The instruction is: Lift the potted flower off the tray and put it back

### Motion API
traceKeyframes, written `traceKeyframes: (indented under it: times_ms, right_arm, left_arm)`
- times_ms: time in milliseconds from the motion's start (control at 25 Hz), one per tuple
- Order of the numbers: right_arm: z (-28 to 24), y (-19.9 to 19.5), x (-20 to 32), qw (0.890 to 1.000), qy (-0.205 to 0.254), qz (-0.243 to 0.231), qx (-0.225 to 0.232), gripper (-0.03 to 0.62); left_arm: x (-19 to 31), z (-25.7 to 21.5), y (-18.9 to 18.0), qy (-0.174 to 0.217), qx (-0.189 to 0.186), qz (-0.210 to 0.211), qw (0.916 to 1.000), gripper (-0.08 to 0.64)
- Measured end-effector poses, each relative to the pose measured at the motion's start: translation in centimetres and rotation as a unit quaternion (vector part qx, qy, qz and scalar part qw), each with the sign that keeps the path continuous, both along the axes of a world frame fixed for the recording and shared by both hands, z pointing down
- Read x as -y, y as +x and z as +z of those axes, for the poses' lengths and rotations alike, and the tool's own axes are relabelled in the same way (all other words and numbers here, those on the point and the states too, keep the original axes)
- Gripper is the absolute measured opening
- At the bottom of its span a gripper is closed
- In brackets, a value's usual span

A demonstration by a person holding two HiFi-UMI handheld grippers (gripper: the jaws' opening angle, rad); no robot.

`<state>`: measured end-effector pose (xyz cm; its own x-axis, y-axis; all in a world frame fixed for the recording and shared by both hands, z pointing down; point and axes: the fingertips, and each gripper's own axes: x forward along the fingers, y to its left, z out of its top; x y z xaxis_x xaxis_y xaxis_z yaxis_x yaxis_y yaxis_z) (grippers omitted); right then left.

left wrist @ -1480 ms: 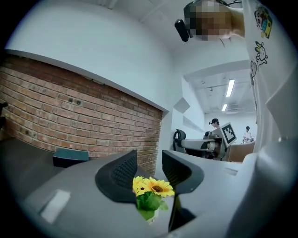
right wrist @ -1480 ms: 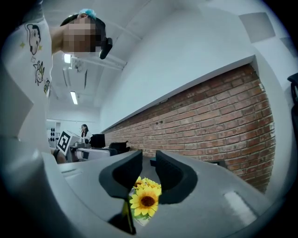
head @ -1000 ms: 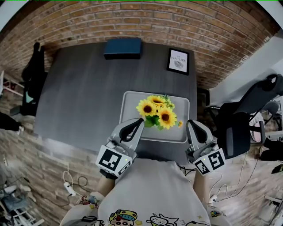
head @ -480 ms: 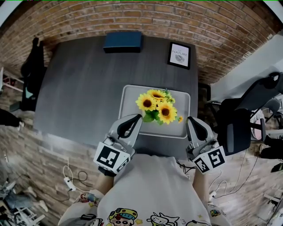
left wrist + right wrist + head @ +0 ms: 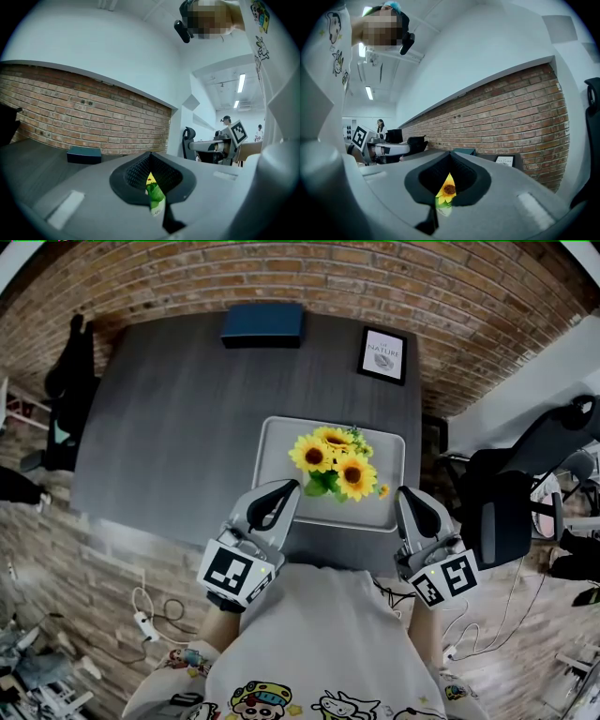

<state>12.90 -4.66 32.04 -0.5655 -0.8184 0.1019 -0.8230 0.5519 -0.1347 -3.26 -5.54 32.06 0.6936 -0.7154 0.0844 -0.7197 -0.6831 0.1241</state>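
The potted flower, a bunch of yellow sunflowers with green leaves, stands on the grey tray on the dark table; its pot is hidden under the blooms. My left gripper is shut and empty at the tray's near left corner. My right gripper is shut and empty just off the tray's near right corner. Neither touches the flower. In the left gripper view a green leaf shows past the shut left gripper. In the right gripper view a sunflower shows beyond the shut right gripper.
A dark blue box and a framed picture stand at the table's far edge against a brick wall. A black office chair stands right of the table. Cables lie on the floor at the lower left.
Both grippers hold still by the tray's near corners. Only the head view has shifted slightly.
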Motion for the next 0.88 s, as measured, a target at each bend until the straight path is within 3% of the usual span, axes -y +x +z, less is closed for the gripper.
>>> traceKeyframes:
  times_ms: [880]
  right_arm:
    - [0.17, -0.24, 0.19, 1.000, -0.004, 0.002, -0.001, 0.001]
  left_arm:
    - [0.10, -0.07, -0.64, 0.003, 0.003, -0.007, 1.0000, -0.002]
